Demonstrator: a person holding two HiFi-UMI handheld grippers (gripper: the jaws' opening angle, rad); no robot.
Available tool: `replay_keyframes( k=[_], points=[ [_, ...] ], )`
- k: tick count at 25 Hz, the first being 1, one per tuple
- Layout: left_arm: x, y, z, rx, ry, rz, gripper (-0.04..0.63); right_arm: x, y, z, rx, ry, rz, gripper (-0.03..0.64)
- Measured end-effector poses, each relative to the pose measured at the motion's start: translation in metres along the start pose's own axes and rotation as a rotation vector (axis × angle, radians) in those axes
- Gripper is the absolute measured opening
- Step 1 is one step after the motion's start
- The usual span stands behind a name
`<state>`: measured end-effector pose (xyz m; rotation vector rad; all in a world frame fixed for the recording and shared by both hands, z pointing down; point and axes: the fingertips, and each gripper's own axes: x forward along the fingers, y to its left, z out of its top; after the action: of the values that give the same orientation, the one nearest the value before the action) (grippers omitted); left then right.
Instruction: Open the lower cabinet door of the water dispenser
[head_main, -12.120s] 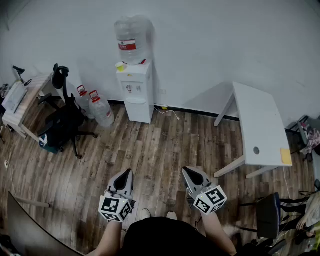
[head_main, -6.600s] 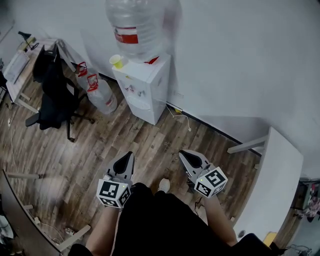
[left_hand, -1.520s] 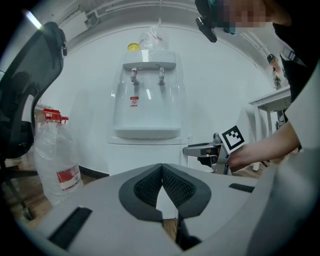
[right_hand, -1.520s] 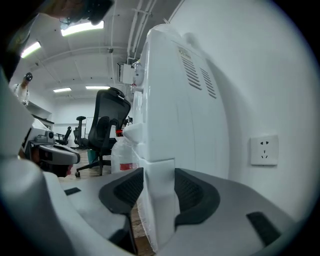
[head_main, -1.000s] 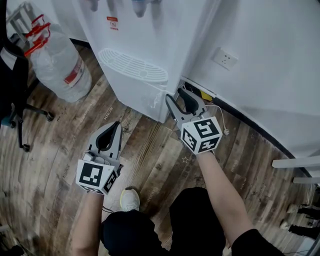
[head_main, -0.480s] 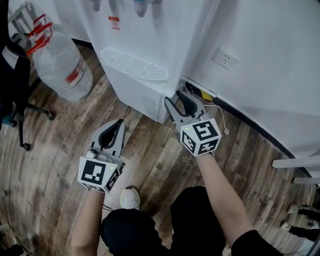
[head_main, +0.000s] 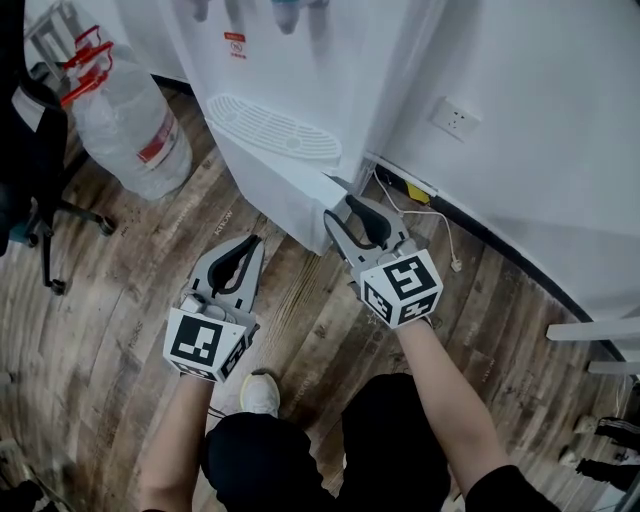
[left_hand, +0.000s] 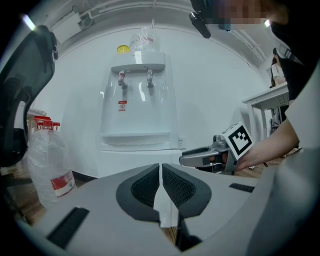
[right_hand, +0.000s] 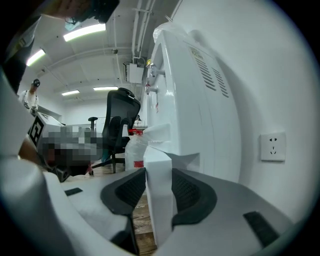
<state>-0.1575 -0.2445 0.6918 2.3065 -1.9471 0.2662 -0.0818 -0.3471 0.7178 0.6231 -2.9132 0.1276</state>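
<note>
The right gripper (head_main: 340, 207) reaches forward on an outstretched forearm (head_main: 445, 400) to the wall-side front corner of the water dispenser (head_main: 300, 100). Its jaws have just been closing, and the pads now press either side of the lower cabinet door (right_hand: 159, 200) edge. The left gripper (head_main: 253, 242) hovers level, short of the dispenser's front, jaws together and empty.

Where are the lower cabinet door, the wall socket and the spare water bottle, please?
lower cabinet door (right_hand: 159, 195), right gripper view, free vertical edge.
wall socket (head_main: 453, 119), head view, faceplate middle.
spare water bottle (head_main: 125, 120), head view, clear body.
</note>
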Motion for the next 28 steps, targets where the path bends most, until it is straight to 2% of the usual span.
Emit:
replay_keyframes(
  k=[5, 10, 22, 28],
  points=[
    [0.004, -0.007, 0.004, 0.007, 0.0, -0.011, 0.023, -0.003, 0.013, -0.002, -0.012, 0.003, 0.039, 0.172],
    [0.005, -0.013, 0.009, 0.028, 0.001, -0.024, 0.097, -0.006, 0.03, -0.002, -0.02, 0.007, 0.083, 0.166],
    [0.008, -0.018, 0.012, 0.061, 0.016, -0.014, 0.184, -0.006, 0.062, -0.006, -0.025, 0.014, 0.169, 0.152],
    [0.005, -0.013, 0.013, 0.045, 0.017, 0.015, 0.235, -0.006, 0.08, -0.007, -0.025, 0.016, 0.22, 0.141]
  ],
)
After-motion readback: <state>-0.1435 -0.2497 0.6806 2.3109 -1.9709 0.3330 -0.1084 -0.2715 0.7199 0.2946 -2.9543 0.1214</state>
